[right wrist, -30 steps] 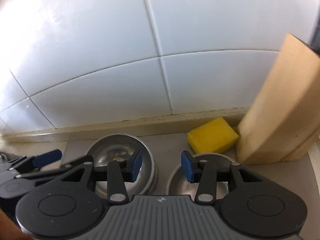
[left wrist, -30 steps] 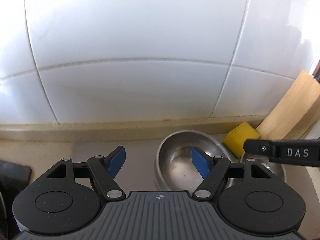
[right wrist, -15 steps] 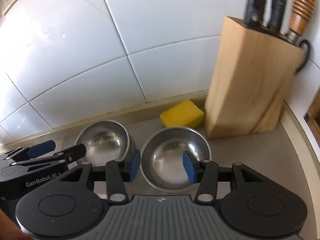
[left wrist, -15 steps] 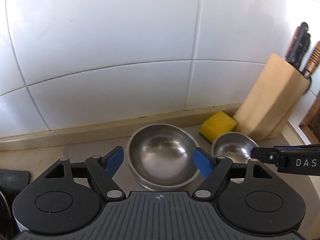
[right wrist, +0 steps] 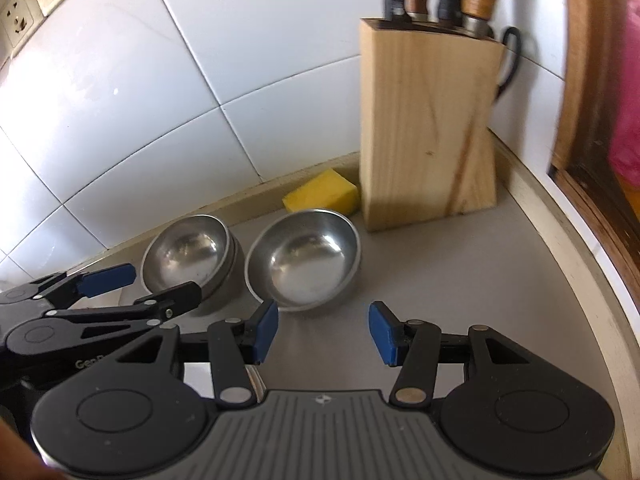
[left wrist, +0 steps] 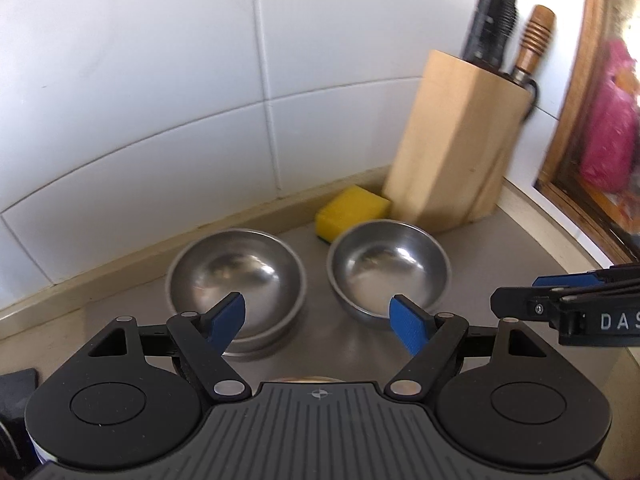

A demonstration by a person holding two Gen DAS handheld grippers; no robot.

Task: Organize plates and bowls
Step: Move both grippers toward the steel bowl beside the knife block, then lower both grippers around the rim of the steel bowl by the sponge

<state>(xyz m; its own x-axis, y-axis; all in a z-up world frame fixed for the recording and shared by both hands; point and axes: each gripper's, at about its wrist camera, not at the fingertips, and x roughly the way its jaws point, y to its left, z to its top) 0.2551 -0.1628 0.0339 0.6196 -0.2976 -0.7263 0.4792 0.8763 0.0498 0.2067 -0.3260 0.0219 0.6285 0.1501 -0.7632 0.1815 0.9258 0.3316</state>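
- Two steel bowls sit side by side on the grey counter (right wrist: 460, 264), close to its back edge under the white tiled wall (left wrist: 160, 100).
- The left bowl (left wrist: 236, 280) looks like a stack of nested bowls; a second rim shows below the top one in the right wrist view.
- The right bowl (left wrist: 390, 266) stands just beside it, with a narrow gap between them.
- A yellow sponge (left wrist: 352, 210) lies behind the right bowl against the back edge, next to a wooden knife block (left wrist: 456, 144) in the counter's back right corner.
- The left gripper (left wrist: 318, 318) hangs over the counter in front of the bowls; its jaws have just been opening, stand wide apart and hold nothing.
- The right gripper (right wrist: 323, 332) hovers in front of the right bowl; its jaws have just been opening, stand apart, with bare counter between the blue pads (right wrist: 266, 330).
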